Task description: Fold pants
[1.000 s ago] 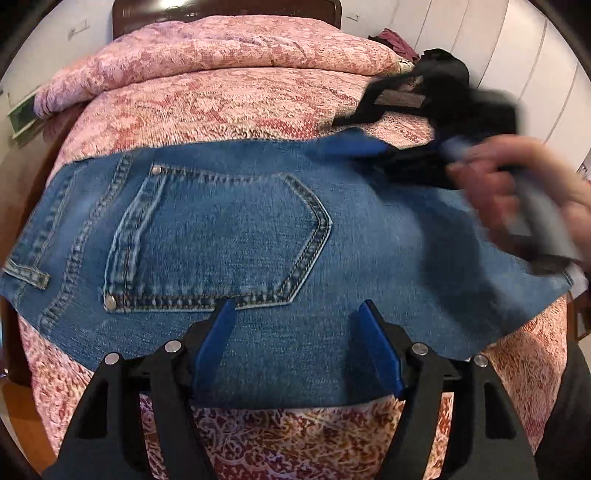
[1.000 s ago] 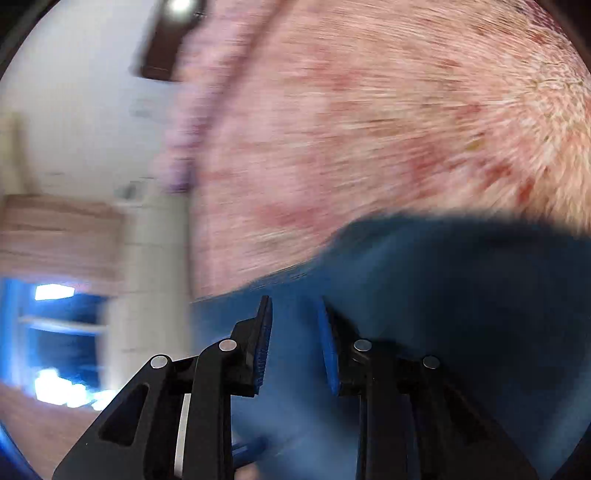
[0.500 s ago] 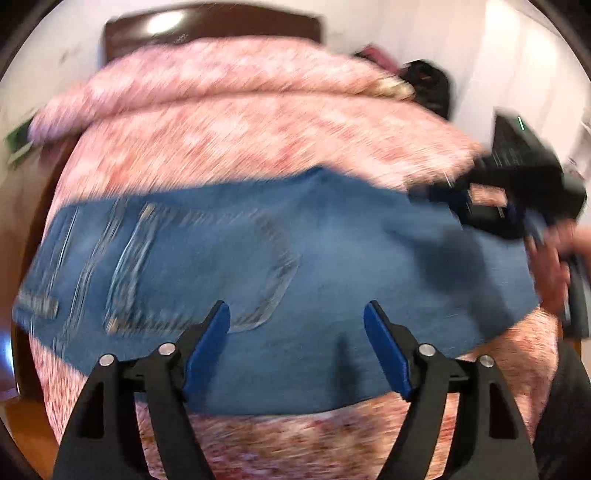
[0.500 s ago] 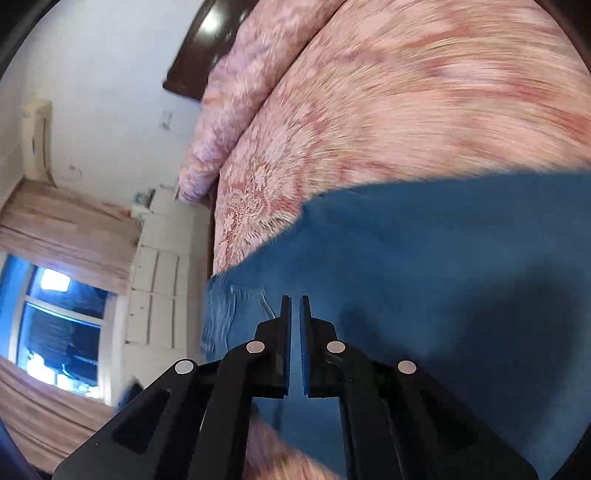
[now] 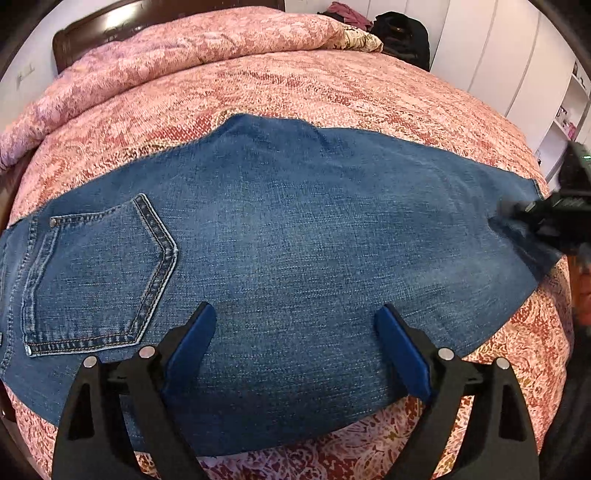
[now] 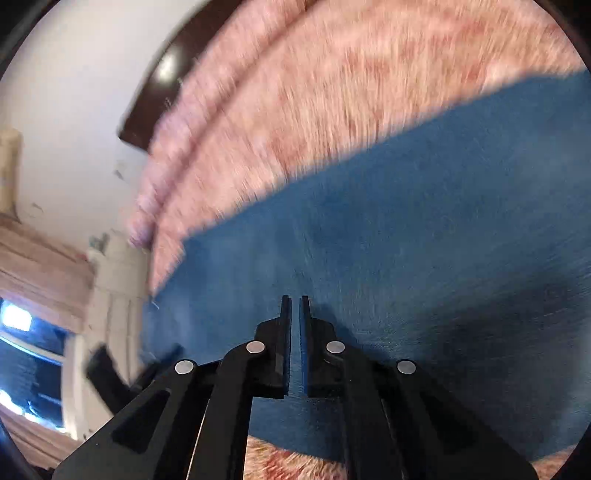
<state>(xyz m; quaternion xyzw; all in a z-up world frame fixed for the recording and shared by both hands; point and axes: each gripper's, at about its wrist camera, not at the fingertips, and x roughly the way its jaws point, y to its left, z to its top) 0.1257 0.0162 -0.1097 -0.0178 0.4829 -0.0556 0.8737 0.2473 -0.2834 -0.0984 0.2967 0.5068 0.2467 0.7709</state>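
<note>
Blue jeans (image 5: 288,236) lie flat across the pink patterned bed, folded lengthwise, back pocket (image 5: 99,273) at the left. My left gripper (image 5: 295,328) is open and empty, hovering over the near edge of the denim. My right gripper shows at the far right of the left wrist view (image 5: 517,218), at the leg end of the jeans. In the blurred right wrist view the right gripper (image 6: 294,306) has its jaws nearly together above the jeans (image 6: 406,229), with nothing visibly between them.
The bedspread (image 5: 332,85) covers the whole bed, with a rolled quilt (image 5: 166,48) at the head. Dark clothes (image 5: 402,33) sit at the far right corner. White cupboards (image 5: 517,62) stand to the right. A window (image 6: 22,332) is left in the right wrist view.
The right gripper closed and swept from over the middle of the jeans to their right end. The left gripper pulled back and shifted right, staying open.
</note>
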